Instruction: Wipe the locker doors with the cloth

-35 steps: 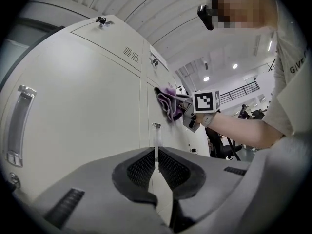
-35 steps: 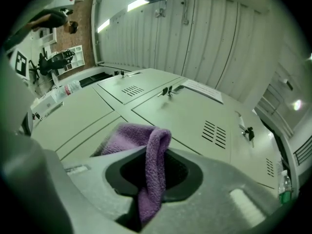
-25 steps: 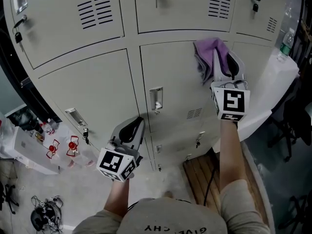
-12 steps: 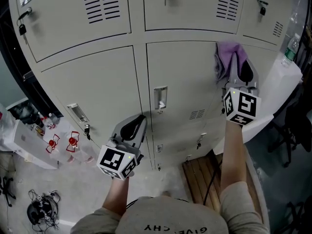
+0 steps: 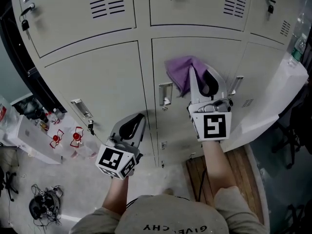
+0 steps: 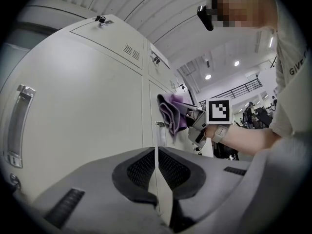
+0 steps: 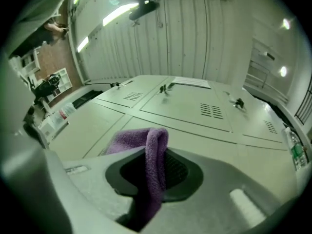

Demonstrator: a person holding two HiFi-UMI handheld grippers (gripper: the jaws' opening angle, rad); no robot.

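**Purple cloth against a lower locker door, pinched in the right gripper**

Little writing can be read. On the person's shirt (image 6: pixel 292 67) the letters "GIVE" show in the left gripper view, and the picture edge cuts the word. In the head view the same print is upside down at the bottom edge, with "CHY" clear. The marker cube (image 5: pixel 210 126) carries only black and white squares. The labels on the small bottles (image 5: pixel 66 139) on the floor at the left are too small to read.

The right gripper (image 5: pixel 203 78) (image 7: pixel 157 165) has its jaws pressed on the cloth (image 5: pixel 178 72) (image 7: pixel 148 147) (image 6: pixel 170 112). The cloth's lower end goes down between the jaws and is hidden there. Its folded ridge runs along the jaws, toward the lockers, and the loose part spreads to the left past the jaw tips.

The cloth lies near the top edge of the middle lower locker door (image 5: pixel 195 50), just right of the door's handle (image 5: pixel 165 94). It seems to touch the door.

The left gripper (image 5: pixel 130 129) (image 6: pixel 156 168) has its jaws pressed together with nothing between them. It is in front of the lower left door (image 5: pixel 97 82), well apart from the cloth.
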